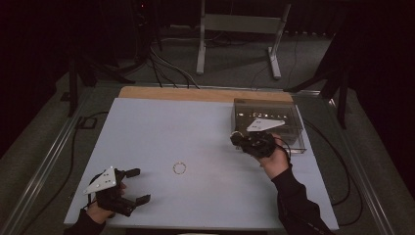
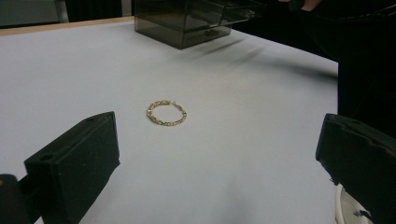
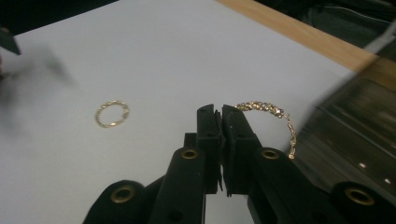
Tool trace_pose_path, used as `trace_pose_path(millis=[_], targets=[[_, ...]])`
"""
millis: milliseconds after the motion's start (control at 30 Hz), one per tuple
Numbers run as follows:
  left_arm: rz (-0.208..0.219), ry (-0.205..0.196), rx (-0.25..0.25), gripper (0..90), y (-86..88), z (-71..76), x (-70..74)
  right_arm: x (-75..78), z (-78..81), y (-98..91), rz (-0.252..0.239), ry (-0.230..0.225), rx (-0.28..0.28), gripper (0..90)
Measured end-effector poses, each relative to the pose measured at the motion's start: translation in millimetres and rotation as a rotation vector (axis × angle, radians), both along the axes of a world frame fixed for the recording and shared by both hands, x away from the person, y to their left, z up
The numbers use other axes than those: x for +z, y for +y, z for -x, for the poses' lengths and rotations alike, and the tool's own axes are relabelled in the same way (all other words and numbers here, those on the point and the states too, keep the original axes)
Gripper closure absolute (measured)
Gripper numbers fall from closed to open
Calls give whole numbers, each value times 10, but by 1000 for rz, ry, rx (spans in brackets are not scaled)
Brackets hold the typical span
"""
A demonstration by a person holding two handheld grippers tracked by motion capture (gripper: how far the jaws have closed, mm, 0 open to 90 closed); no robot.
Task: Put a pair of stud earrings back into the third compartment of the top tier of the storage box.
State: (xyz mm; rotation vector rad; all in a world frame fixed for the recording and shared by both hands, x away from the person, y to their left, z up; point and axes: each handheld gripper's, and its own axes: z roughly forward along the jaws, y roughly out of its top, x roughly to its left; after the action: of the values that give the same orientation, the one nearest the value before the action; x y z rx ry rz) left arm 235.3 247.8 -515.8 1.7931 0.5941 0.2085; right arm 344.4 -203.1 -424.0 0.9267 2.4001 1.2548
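Right gripper view shows my right gripper (image 3: 221,111) pinching a limp, light golden chain bracelet (image 3: 271,116) near the table's far right corner; I would hold it across its links. My left gripper (image 2: 219,154) waits wide apart.

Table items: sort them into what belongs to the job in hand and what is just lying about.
Probably in the job:
- gold chain, pinched in the right gripper
- gold bracelet lying looped on the white board
- smoky clear drawer box
- left gripper, jaws apart

Lying about:
- cables on the floor
- metal stand behind the table
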Motion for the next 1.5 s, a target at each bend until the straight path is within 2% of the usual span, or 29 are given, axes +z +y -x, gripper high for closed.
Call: trace_pose_path(millis=[33, 67, 100, 133, 533, 900, 1067, 1133, 1500], targets=[[0, 0, 0, 5, 0, 0, 0, 0, 0, 0, 0, 0, 0, 866], [-4, 0, -3, 5, -4, 2, -2, 19, 4, -106, -1, -3, -24, 866], [-4, 0, -3, 5, -4, 2, -2, 19, 4, -106, -1, -3, -24, 866], [-3, 0, -2, 5, -3, -1, -1, 41, 8, -208, -2, -6, -46, 866], [0, 1, 3, 5, 4, -10, -5, 110, 21, -780, -10, -10, -188, 865], [2, 5, 4, 5, 2, -14, -10, 67, 31, -1227, 1, 14, -299, 863], [1, 6, 4, 5, -1, -17, -12, -25, 24, -1346, 10, 37, -333, 863], [2, 6, 6, 5, 2, -14, -12, -51, 27, -1392, -3, 46, -344, 862], [3, 6, 6, 5, 4, -14, -10, -132, 28, -1521, -2, 59, -386, 854]])
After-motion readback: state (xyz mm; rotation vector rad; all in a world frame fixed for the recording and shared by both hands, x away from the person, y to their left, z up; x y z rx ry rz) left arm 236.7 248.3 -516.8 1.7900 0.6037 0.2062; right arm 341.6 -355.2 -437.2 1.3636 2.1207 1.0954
